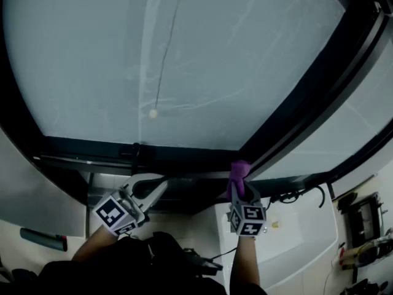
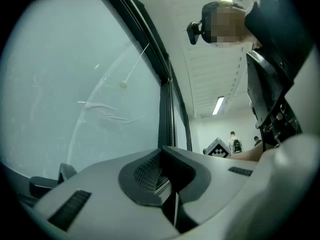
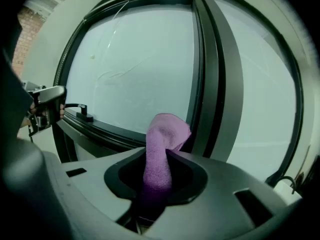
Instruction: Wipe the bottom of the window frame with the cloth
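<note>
A purple cloth (image 1: 239, 169) sticks up from my right gripper (image 1: 241, 188), which is shut on it. In the right gripper view the cloth (image 3: 162, 149) stands folded between the jaws of the right gripper (image 3: 159, 171), close to the dark bottom window frame (image 3: 100, 129) where it meets the upright mullion (image 3: 210, 84). I cannot tell whether the cloth touches the bottom frame (image 1: 184, 155). My left gripper (image 1: 149, 187) hangs just below that rail, further left. Seen from its own camera, the left gripper (image 2: 167, 176) is shut with nothing in it.
A black window handle (image 1: 136, 151) sits on the bottom rail above the left gripper. A thin cord with a small bead (image 1: 153, 112) hangs in front of the glass. The slanted dark mullion (image 1: 307, 97) splits the panes. A white sill (image 1: 295, 244) with cables (image 1: 301, 195) lies lower right.
</note>
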A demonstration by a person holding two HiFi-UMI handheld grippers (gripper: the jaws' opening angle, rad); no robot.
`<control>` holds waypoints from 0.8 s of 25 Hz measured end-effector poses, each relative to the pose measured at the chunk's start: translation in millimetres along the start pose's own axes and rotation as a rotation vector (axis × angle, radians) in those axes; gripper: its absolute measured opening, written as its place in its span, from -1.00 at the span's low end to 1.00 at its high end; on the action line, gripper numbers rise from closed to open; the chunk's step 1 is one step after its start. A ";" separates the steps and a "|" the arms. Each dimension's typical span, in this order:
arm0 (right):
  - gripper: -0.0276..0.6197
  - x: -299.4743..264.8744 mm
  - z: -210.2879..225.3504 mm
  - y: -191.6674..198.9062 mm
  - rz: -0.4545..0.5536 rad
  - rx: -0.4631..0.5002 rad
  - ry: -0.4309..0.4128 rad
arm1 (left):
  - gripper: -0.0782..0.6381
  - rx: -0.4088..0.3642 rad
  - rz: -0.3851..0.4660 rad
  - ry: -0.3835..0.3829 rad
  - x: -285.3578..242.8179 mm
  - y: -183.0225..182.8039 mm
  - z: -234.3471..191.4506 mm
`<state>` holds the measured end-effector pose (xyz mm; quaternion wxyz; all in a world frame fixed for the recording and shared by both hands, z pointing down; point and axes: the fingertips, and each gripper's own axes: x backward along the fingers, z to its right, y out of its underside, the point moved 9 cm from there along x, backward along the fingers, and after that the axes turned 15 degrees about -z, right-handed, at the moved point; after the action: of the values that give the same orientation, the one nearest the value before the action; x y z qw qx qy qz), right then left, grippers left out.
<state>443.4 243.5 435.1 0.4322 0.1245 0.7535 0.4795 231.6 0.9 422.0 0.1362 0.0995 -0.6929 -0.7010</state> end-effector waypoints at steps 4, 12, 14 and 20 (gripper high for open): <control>-0.63 -25.0 13.1 -18.8 -0.079 0.023 0.030 | -0.77 0.021 -0.003 0.004 6.6 -2.3 2.4; -0.63 -78.8 27.7 -29.8 -0.285 -0.034 0.174 | -0.77 0.026 -0.024 -0.004 10.6 -2.8 3.3; -0.64 -81.0 26.1 -33.7 -0.293 -0.036 0.195 | -0.77 0.038 -0.036 0.004 11.0 -2.9 6.2; -0.64 -84.3 19.1 -40.0 -0.309 0.069 0.249 | -0.77 0.033 -0.051 -0.030 12.0 -2.8 8.2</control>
<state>517.4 184.1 443.6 0.3998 -0.0382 0.8272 0.3930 217.5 4.7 419.9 0.1064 0.1090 -0.7037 -0.6940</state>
